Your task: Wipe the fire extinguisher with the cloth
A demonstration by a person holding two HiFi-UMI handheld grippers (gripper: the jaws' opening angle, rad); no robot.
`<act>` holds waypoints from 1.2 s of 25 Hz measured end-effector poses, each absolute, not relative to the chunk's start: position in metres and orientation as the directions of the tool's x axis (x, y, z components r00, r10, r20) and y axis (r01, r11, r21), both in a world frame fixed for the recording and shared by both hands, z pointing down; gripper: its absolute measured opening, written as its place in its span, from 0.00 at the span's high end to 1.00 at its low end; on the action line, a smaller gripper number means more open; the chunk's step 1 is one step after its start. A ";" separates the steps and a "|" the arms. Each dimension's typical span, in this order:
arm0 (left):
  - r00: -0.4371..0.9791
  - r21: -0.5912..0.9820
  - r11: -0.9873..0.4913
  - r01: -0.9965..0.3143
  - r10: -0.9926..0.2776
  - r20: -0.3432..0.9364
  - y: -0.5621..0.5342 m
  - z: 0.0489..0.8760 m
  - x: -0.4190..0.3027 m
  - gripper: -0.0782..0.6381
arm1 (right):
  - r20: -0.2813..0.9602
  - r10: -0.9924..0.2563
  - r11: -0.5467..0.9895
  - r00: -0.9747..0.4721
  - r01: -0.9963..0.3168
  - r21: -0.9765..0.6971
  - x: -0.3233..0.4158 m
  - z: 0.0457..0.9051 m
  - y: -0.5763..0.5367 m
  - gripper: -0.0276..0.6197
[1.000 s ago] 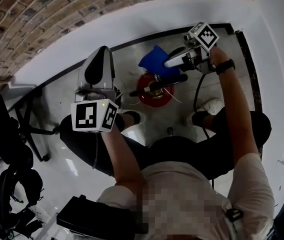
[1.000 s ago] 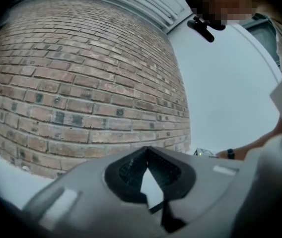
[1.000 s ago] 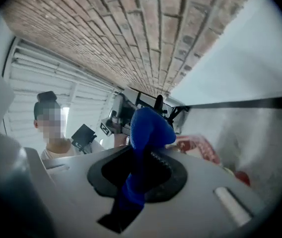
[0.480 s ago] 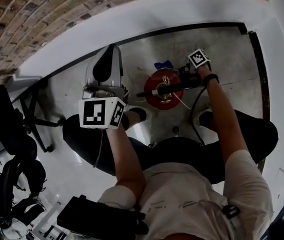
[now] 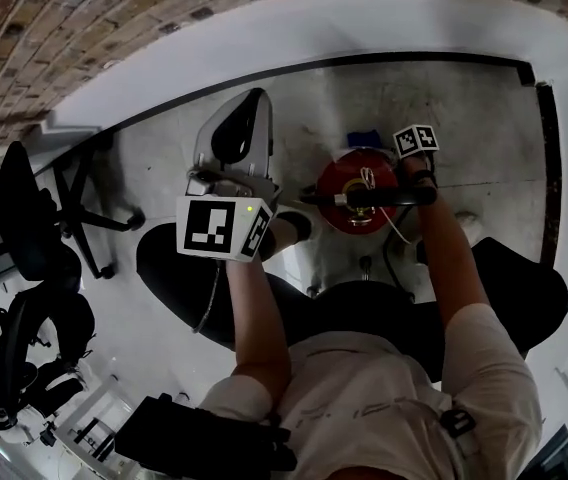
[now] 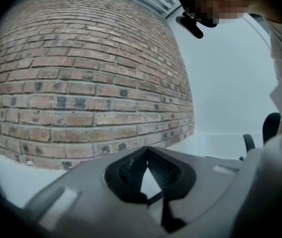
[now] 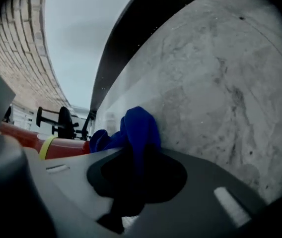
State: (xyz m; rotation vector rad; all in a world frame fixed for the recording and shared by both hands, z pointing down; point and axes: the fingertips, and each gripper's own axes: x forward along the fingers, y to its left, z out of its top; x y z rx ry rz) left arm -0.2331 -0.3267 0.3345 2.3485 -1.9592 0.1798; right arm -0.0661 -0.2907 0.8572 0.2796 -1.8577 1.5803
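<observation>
The left claw (image 6: 147, 151) is idling up near the brick wall (image 6: 81, 83), its jaws pressed together on nothing. The red fire extinguisher (image 5: 352, 193) is standing on the floor (image 5: 464, 118). The right claw (image 7: 137, 155), pinching the blue cloth (image 7: 140, 125), is sinking from overhead to the cylinder's far side, so wiping is probably beginning.
</observation>
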 end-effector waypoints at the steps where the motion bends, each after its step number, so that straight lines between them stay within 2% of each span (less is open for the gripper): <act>1: 0.178 -0.018 -0.183 -0.983 -0.975 0.135 -0.328 0.333 -0.233 0.89 | 0.625 0.267 0.271 -0.733 -0.566 -0.779 -0.066 0.858 -0.293 0.86; 3: 0.177 -0.018 -0.180 -0.983 -0.977 0.123 -0.330 0.327 -0.236 0.89 | 0.658 0.300 0.333 -0.691 -0.570 -0.751 -0.067 0.853 -0.297 0.86; 5: 0.173 -0.007 -0.175 -0.984 -0.979 0.110 -0.330 0.322 -0.239 0.89 | 0.625 0.353 0.373 -0.696 -0.508 -0.776 -0.076 0.824 -0.307 0.86; 8: 0.171 0.013 -0.171 -0.985 -0.982 0.082 -0.333 0.313 -0.243 0.89 | 0.460 0.478 0.396 -0.748 -0.283 -0.873 -0.099 0.717 -0.338 0.86; 11: 0.162 0.037 -0.160 -0.986 -0.985 0.058 -0.334 0.307 -0.250 0.89 | 0.430 0.593 0.477 -0.681 -0.133 -0.869 -0.104 0.594 -0.362 0.86; 13: 0.160 0.046 -0.158 -0.986 -0.986 0.046 -0.334 0.302 -0.255 0.89 | 0.340 0.654 0.488 -0.675 0.033 -0.872 -0.113 0.504 -0.362 0.86; 16: 0.161 0.054 -0.160 -0.986 -0.987 0.025 -0.335 0.293 -0.259 0.89 | 0.138 0.747 0.442 -0.650 0.331 -0.834 -0.127 0.384 -0.350 0.86; 19: 0.168 0.066 -0.167 -0.984 -0.986 0.013 -0.335 0.289 -0.261 0.89 | 0.020 0.829 0.339 -0.558 0.476 -0.812 -0.130 0.322 -0.323 0.86; 21: 0.171 0.069 -0.170 -0.983 -0.985 0.011 -0.334 0.291 -0.263 0.89 | 0.008 0.876 0.271 -0.482 0.478 -0.835 -0.135 0.321 -0.301 0.86; 25: 0.160 0.065 -0.160 -0.985 -0.987 0.005 -0.332 0.294 -0.269 0.89 | 0.052 0.932 0.192 -0.359 0.367 -0.910 -0.142 0.377 -0.268 0.86; 30: 0.141 0.080 -0.137 -0.987 -0.989 0.053 -0.334 0.304 -0.275 0.89 | 0.065 0.934 0.161 -0.351 0.252 -0.954 -0.158 0.453 -0.287 0.86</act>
